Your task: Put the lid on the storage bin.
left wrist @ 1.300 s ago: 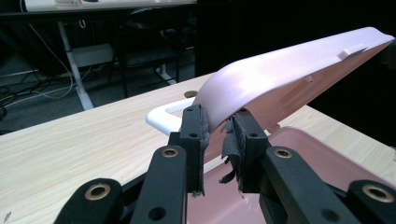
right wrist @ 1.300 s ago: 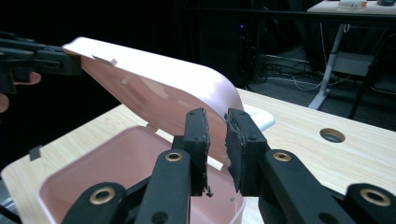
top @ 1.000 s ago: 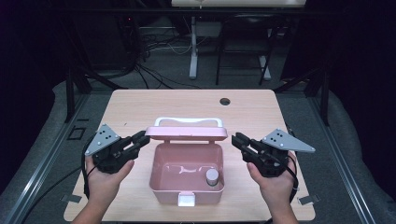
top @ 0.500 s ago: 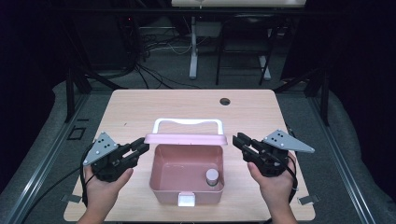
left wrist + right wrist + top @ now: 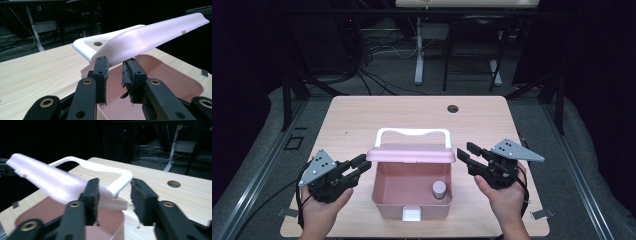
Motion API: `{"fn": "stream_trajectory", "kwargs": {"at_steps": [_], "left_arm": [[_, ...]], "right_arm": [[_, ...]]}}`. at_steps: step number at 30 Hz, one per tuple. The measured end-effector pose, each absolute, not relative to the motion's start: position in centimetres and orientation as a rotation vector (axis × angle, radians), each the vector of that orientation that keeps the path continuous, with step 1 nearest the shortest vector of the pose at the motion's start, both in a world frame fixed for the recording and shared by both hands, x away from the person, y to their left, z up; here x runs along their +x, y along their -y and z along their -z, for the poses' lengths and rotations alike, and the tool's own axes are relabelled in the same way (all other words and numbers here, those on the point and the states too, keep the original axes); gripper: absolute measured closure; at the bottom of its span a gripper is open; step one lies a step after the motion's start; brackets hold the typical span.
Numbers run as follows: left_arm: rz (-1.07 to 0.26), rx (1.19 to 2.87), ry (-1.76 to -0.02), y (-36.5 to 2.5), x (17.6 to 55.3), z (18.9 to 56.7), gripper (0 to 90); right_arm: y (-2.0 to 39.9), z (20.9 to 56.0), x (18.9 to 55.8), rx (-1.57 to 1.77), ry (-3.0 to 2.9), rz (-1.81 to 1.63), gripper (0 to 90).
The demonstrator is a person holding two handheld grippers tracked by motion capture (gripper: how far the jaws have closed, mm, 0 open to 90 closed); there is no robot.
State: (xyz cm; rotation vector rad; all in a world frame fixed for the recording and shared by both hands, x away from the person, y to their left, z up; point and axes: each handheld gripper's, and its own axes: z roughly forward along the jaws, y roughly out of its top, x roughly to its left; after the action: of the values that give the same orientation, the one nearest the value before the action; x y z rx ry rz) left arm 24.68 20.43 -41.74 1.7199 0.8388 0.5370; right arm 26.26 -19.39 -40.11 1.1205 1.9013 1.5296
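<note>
A pink box [image 5: 381, 200] stands at the table's near middle, with a small grey cylinder [image 5: 439, 189] inside it. Its pink lid [image 5: 411, 153], which has a white handle [image 5: 412, 132], hangs half raised over the box. My left gripper [image 5: 363, 164] is at the lid's left end. In the left gripper view the lid [image 5: 150, 35] fills the gap at the tips of my left gripper [image 5: 115, 62], whose jaws have just been opening a little. My right gripper [image 5: 466, 150] is at the right end. Its jaws have just been opening, and they stand wide in the right gripper view [image 5: 115, 187] with the lid's corner [image 5: 110, 201] loose between them.
The wooden table [image 5: 362, 120] has a round cable hole [image 5: 452, 108] at its far right. A white latch [image 5: 412, 214] sits on the box's front wall. Dark floor, cables and desk legs lie beyond the far edge.
The lid has tilted down toward the box. The right jaws have spread apart and let go of the lid's right end. Both hands stayed almost in place.
</note>
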Motion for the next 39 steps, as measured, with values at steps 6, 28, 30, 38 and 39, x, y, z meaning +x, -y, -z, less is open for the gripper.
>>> {"fn": "stream_trajectory", "kwargs": {"at_steps": [6,28,30,38,39], "left_arm": [[-0.533,1.726,-0.838,-20.4,24.4,42.0,72.6],[-0.514,1.731,-0.827,-20.5,23.2,42.9,69.9],[-0.512,1.737,-0.826,-20.5,23.0,43.0,69.9],[-0.5,1.748,-0.827,-20.7,22.5,43.8,69.4],[-0.503,1.74,-0.827,-20.6,22.5,43.9,69.3]], "right_arm": [[19.4,40.4,26.7,1.092,-1.901,-1.495,50.2],[19.9,40.9,27.2,1.162,-1.888,-1.416,36.5],[19.9,41.0,27.2,1.164,-1.888,-1.411,36.4],[19.9,41.0,27.3,1.179,-1.889,-1.407,36.2],[19.9,41.0,27.3,1.179,-1.889,-1.407,36.2]]}}
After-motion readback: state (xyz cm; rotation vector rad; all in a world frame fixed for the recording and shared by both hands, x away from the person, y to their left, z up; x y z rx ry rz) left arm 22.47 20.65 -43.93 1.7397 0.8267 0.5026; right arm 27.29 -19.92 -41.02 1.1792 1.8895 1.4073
